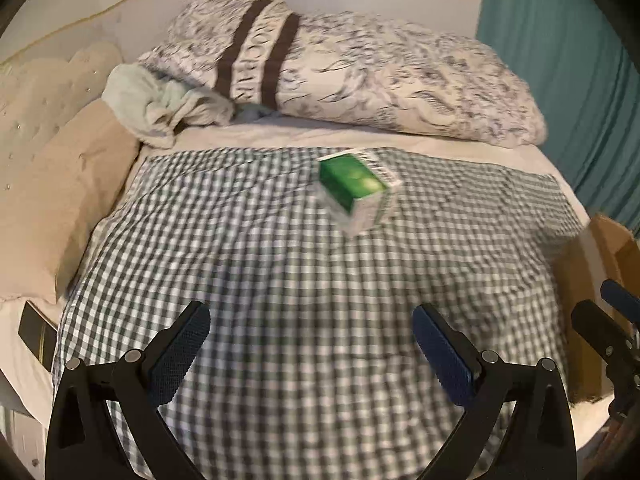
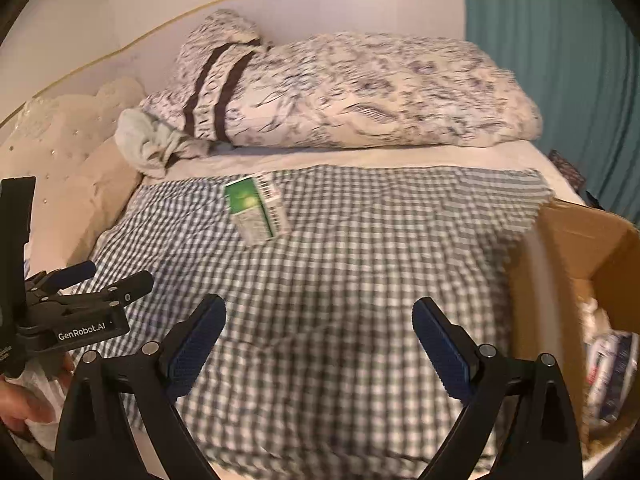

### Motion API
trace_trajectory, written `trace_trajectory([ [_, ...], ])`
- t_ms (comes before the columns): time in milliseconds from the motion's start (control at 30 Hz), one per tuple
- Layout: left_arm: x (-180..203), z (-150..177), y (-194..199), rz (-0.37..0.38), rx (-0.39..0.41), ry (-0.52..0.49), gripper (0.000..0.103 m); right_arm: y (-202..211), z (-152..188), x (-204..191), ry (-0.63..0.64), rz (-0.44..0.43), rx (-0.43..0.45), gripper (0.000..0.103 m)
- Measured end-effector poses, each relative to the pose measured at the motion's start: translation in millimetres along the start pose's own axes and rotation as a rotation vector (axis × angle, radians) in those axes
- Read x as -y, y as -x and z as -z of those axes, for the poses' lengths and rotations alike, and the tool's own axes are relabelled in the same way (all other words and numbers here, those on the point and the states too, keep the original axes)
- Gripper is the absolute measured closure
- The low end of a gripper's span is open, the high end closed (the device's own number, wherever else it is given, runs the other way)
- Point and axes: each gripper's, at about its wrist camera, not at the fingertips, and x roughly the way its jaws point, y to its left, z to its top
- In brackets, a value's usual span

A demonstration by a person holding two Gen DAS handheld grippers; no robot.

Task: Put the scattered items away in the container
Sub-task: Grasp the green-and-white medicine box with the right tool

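Right wrist view showed the cardboard box already holding several items, while one green carton lay alone on the checked blanket; both the left gripper and right gripper gaped wide, empty

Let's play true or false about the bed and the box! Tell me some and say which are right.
1. The green and white box lies on the checked blanket. True.
2. The left tool is squeezing the green box. False: it is open and holds nothing.
3. The cardboard box sits at the right edge of the bed. True.
4. The cardboard box has nothing in it. False: some packets show inside.
5. The right tool is shut. False: it is open.
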Motion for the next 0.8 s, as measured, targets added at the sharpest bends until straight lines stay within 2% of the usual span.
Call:
trace_trajectory([
  [300, -61.5, -18.6, -67.0, -0.065, -0.049, 0.090, 0.000, -83.6, -22.0, -45.0, 0.070, -0.052, -0.076, 0.008],
  [500, -76.0, -33.2, -106.2, -0.078, -0.078, 0.117, 0.000, -131.9, -41.0, -69.3, 0.125, -0.116, -0.091, 0.008],
  [633, -75.7, -41.7, -124.3, -0.079, -0.084, 0.117, 0.000, -159.2, -52.2, -77.3, 0.175, -0.104, -0.086, 0.008],
  [800, -79.1, -48.7, -142.6, -0.099, -0.098, 0.110, 0.000, -196.4, -59.5, -74.9, 0.174, -0.107, -0.111, 0.008],
])
